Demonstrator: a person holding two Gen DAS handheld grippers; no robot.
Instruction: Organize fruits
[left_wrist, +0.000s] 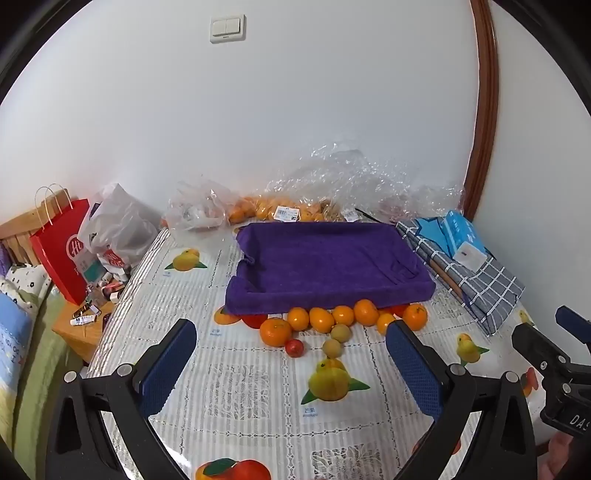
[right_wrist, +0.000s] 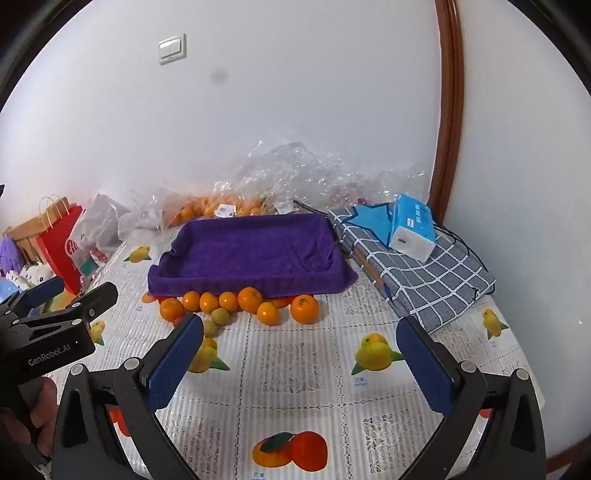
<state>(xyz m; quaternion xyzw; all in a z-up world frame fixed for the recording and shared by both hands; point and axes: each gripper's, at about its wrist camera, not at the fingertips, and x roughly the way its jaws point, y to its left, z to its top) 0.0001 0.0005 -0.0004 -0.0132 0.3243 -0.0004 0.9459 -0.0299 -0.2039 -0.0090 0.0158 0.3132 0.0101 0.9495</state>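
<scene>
Left gripper (left_wrist: 291, 365) gapes wide at bottom of frame, nothing between its blue pads; right gripper (right_wrist: 301, 360) likewise spread and empty. Just beyond, mid-frame, a row of oranges (left_wrist: 320, 319) lies on the fruit-print tablecloth (left_wrist: 236, 387), touching the near edge of the purple towel-lined tray (left_wrist: 325, 258). Two small greenish fruits (left_wrist: 340, 333) and a red one (left_wrist: 294, 348) sit nearer.

A shallow tray (left_wrist: 332, 258) lined with a purple towel sits empty on the bench (left_wrist: 240, 387). Along its near edge lies a row of loose oranges (left_wrist: 319, 319), touching one another. Just in front of them rest two small greenish-tan fruits (left_wrist: 331, 348) and one small red fruit (left_wrist: 294, 348).
</scene>
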